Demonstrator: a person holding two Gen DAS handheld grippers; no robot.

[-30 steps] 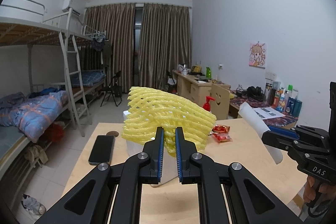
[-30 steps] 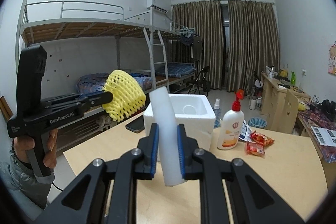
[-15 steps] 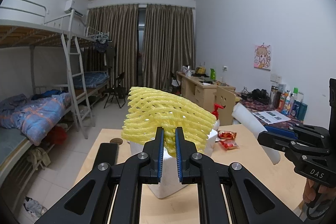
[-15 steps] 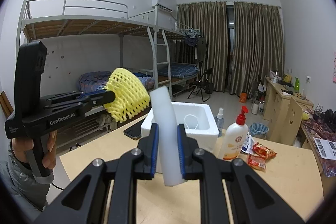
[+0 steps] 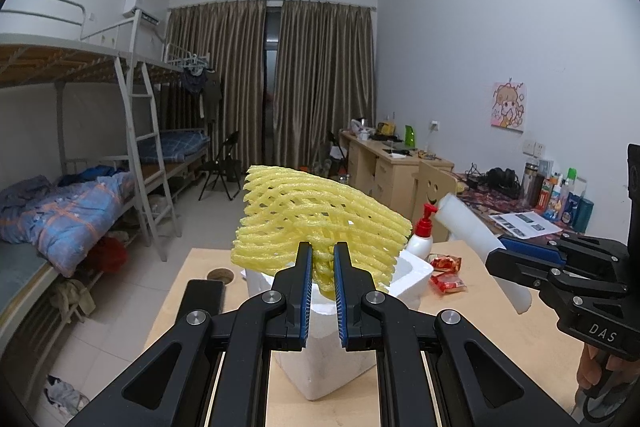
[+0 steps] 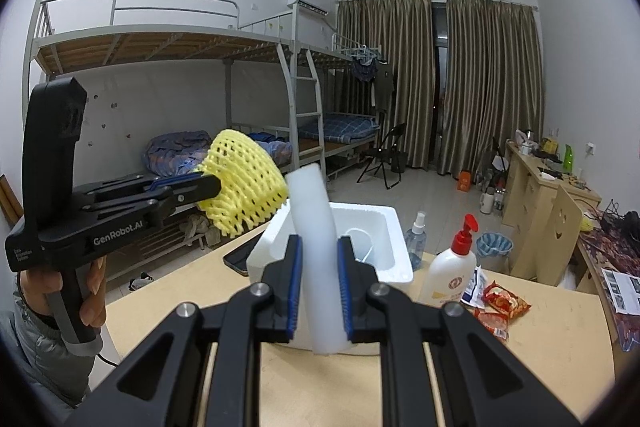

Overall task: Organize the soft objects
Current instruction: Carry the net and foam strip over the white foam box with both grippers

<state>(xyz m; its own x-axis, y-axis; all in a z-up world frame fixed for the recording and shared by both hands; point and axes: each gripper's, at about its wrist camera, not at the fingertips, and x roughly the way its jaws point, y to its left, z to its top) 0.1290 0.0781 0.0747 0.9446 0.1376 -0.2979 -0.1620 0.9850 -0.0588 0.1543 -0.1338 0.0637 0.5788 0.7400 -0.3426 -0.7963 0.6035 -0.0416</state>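
The yellow foam mesh fruit sleeve (image 5: 320, 227), light and squashy, is hanging above the white polystyrene box (image 5: 408, 275), pinched at its 6 o'clock edge by the left tool (image 5: 320, 279), while the right tool (image 6: 318, 279) is clamping a soft white foam roll (image 6: 316, 247).

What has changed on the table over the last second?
Both grippers rose and advanced toward the white foam box, now nearer in both views. The left gripper still clamps the yellow foam net; the right gripper still clamps the white foam sheet. The pump bottle stayed put.

Wood table (image 6: 560, 339) w/ foam box (image 6: 394, 227), phone (image 6: 240, 255), lotion bottle (image 6: 452, 271), snack packs (image 6: 506, 301)
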